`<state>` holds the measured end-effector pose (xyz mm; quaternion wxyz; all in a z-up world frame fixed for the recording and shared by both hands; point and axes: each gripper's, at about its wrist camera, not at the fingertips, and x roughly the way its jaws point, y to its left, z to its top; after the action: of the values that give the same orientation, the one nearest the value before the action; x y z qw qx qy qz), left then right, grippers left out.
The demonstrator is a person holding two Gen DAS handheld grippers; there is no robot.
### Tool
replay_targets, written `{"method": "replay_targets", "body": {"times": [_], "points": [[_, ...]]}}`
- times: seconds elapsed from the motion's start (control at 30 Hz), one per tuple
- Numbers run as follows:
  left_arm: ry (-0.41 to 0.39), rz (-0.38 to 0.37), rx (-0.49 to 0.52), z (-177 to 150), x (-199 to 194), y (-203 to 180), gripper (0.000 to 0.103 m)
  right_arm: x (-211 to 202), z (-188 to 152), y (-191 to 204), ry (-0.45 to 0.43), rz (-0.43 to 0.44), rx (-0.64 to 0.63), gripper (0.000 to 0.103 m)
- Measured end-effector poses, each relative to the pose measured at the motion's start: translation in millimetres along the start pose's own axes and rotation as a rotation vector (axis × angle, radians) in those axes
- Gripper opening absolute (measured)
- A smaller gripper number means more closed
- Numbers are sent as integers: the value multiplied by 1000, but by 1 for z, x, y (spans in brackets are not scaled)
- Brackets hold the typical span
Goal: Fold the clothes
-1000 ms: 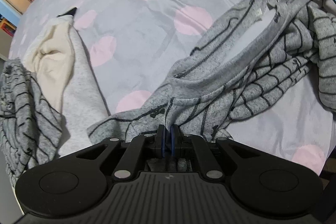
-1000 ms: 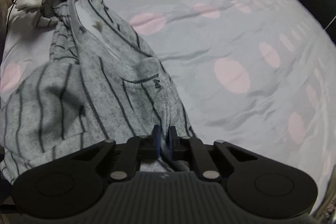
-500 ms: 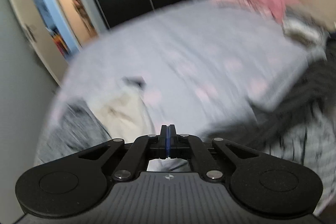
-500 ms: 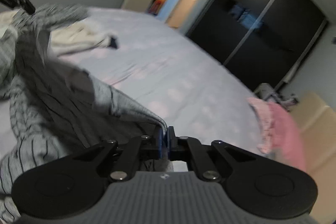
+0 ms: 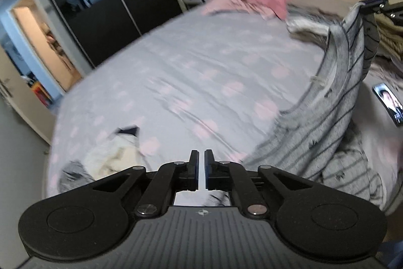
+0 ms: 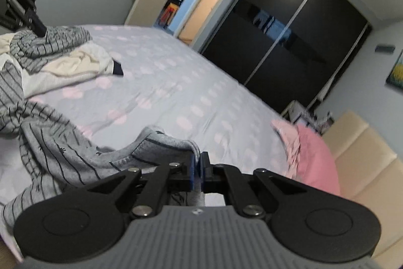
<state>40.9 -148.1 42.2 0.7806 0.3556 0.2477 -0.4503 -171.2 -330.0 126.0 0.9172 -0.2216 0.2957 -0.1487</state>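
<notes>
A grey striped garment (image 5: pixel 335 102) hangs in the air over the bed. My right gripper (image 6: pixel 197 163) is shut on its edge (image 6: pixel 176 143); in the left wrist view it shows at the upper right (image 5: pixel 372 1), pinching the cloth's top. The garment (image 6: pixel 58 150) drapes down to the left in the right wrist view. My left gripper (image 5: pixel 199 160) is slightly open with a narrow gap and holds nothing; the bed shows between its jaws. It appears at the upper left of the right wrist view (image 6: pixel 25 14), touching another striped piece.
The bed (image 5: pixel 176 72) has a lilac sheet with pink dots. A cream garment (image 5: pixel 110 158) and a striped grey one (image 6: pixel 50 44) lie at one end. Pink pillows (image 6: pixel 312 155) and folded clothes (image 5: pixel 309 19) lie by the headboard. A phone (image 5: pixel 389 102) lies at the edge.
Both grippers have lifted from the bed and tilted up. My left gripper has let go of the striped garment and parted slightly. My right gripper has raised its edge.
</notes>
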Motion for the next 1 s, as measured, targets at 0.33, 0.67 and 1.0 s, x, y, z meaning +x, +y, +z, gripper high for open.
{"method": "replay_targets", "body": {"times": [0.33, 0.67, 1.0], "points": [[139, -101, 62, -4, 101, -26, 25, 56, -100, -9, 304, 23, 125, 5], [240, -231, 142, -6, 208, -44, 37, 86, -146, -9, 410, 107, 183, 5], [260, -308, 166, -29, 237, -55, 37, 106, -156, -12, 445, 141, 205, 5]]}}
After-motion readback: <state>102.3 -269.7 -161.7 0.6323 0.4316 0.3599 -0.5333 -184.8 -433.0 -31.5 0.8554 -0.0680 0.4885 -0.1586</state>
